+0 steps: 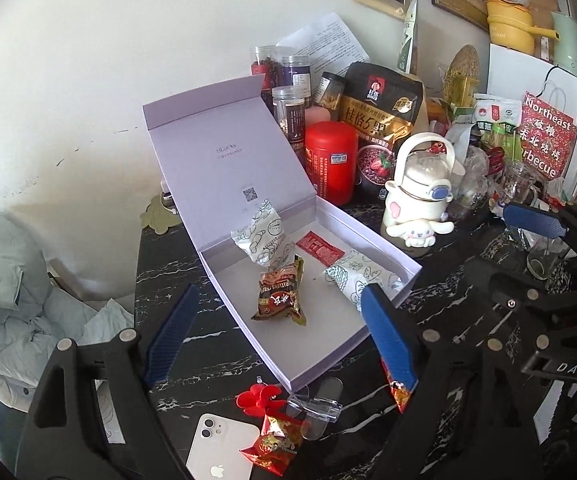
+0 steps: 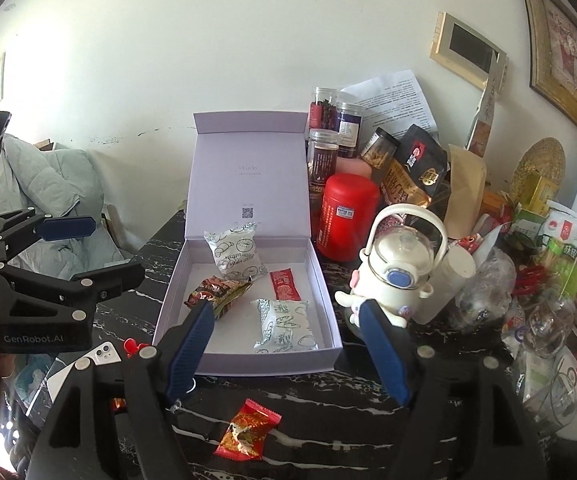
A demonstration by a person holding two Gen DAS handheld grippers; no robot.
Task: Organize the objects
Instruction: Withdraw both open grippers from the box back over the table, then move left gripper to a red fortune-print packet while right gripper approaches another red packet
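I see the open purple box (image 2: 248, 356) on the dark table. Inside it lie two white snack packs (image 2: 235, 254), a brown pack (image 2: 218, 294) and a small red pack (image 2: 285, 285). One red candy (image 2: 247, 429) lies just in front of the box. My left gripper (image 1: 282, 332) and right gripper (image 2: 288, 344) are both spread wide, holding nothing.

Open lilac box (image 1: 372, 240) holding four snack packets, left gripper (image 1: 284, 332) fingers apart above
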